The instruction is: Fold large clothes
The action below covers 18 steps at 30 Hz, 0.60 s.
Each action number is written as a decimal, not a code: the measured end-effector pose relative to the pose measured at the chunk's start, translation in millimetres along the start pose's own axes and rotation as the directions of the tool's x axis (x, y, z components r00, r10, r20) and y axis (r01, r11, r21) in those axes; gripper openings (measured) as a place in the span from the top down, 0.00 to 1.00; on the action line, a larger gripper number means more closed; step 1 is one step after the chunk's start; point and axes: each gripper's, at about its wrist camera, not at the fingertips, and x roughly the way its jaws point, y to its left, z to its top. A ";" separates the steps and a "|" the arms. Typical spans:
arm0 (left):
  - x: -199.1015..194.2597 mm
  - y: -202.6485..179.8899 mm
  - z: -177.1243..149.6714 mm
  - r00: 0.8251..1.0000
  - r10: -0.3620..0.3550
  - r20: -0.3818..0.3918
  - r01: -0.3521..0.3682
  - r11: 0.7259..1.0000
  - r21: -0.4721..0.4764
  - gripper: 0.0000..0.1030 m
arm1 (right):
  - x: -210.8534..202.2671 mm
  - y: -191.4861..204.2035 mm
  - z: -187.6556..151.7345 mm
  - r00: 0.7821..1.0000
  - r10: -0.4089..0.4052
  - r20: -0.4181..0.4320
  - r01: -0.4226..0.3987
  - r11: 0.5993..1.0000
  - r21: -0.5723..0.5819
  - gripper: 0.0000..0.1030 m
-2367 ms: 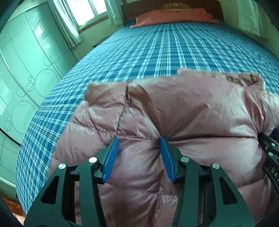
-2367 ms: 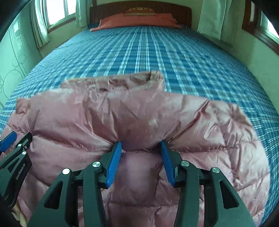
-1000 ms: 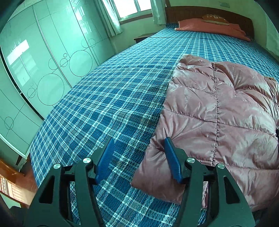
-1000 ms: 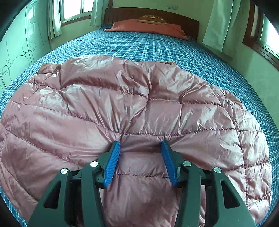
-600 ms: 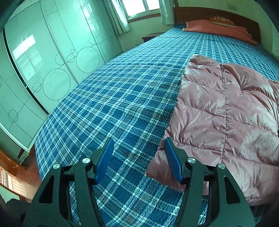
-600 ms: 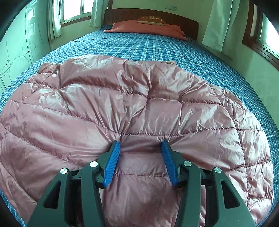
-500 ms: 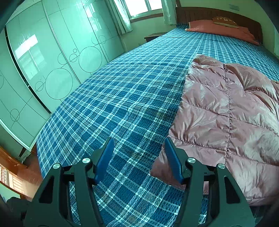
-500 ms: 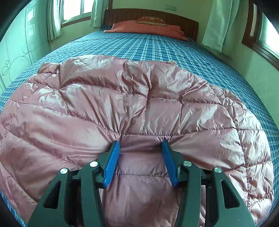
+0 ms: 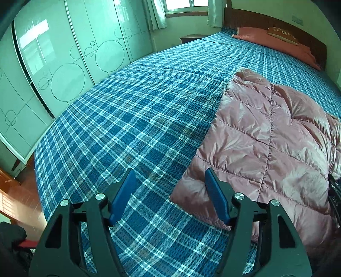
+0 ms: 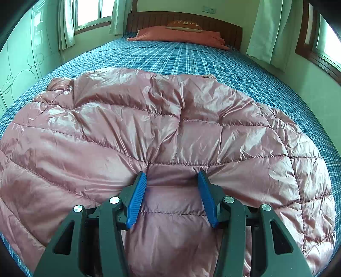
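Blue pads on my left gripper [image 9: 170, 194] stand wide apart and have just been opening further, with only the plaid bedspread [image 9: 132, 119] showing between them; the near corner of the pink down jacket [image 9: 266, 149] lies just past the pad on that claw's right side, and I cannot tell whether it touches. My right gripper [image 10: 172, 191] is pinched onto a fold of that same jacket [image 10: 170, 132], its pads pressed into the puffy quilting, which bunches up on either side of them (the gathered seam sits right at the tips). From that claw the jacket spreads out to both sides and ahead, lying on the bed and hiding most of the near bedspread. At the right edge of the left view a dark piece of gripper body pokes in against the jacket. Off to the left claw's left, beyond the bed edge, stand pale green wardrobe doors [image 9: 64, 70] with circle patterns. Farther ahead of both claws lie an orange pillow [image 10: 179, 35] with a small brown cushion [image 10: 184, 25] on top, against the dark wooden headboard [image 10: 183, 19], with curtains [image 10: 270, 29] at the windows.
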 end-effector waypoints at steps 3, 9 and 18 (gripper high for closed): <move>-1.0 3.8 -2.2 0.998 -0.059 -0.019 0.057 0.996 -0.073 0.34 | -0.1 0.2 -0.1 1.000 0.000 0.000 0.000 1.000 0.000 0.51; 6.7 -7.7 -2.4 0.996 -0.082 -0.036 0.078 0.992 -0.097 0.34 | -0.3 0.6 -0.6 1.000 0.000 0.000 0.000 1.000 0.001 0.51; 31.0 -14.2 7.1 0.984 -0.156 -0.088 0.142 0.978 -0.152 0.32 | -1.0 1.6 -1.1 1.000 0.001 0.001 -0.001 1.000 0.003 0.51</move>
